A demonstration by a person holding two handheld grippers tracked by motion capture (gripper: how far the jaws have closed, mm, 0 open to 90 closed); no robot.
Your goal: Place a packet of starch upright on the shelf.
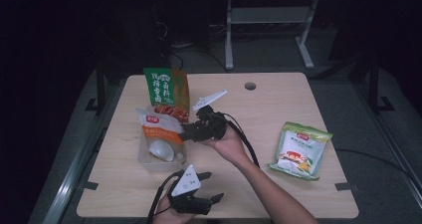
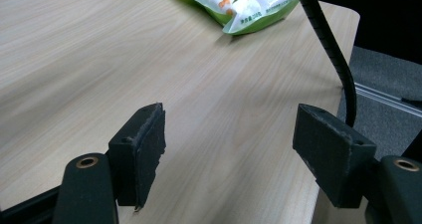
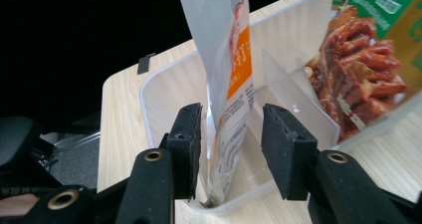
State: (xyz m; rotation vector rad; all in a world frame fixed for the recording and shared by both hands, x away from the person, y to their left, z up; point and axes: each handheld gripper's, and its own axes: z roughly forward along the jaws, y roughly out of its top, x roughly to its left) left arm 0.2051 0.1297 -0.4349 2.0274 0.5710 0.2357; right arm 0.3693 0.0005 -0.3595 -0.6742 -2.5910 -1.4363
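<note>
Dark room, light wood table (image 1: pixel 278 109) lit from above. Clear plastic bin (image 1: pixel 149 157) sat at table's left-centre with a divider inside. Orange-white pouch (image 1: pixel 158 127) stood upright in the near compartment of the bin; green pouch (image 1: pixel 166 92) with a meat picture stood in the compartment behind it. Right gripper (image 1: pixel 186 133) reached in from the right side of the bin, jaws spread, one on each side of the orange-white pouch (image 3: pixel 230 84), neither pad visibly pressing it. In right gripper view the pouch bottom rested in the bin's corner, right gripper (image 3: pixel 231 149) jaws straddling its lower edge. Left gripper (image 1: pixel 211 186) was near the table's front edge, jaws wide apart over bare wood, pointing right; left gripper (image 2: pixel 229 149) held nothing. Green-white snack bag (image 1: pixel 300 150) lay flat at table's right, well apart from the bin.
</note>
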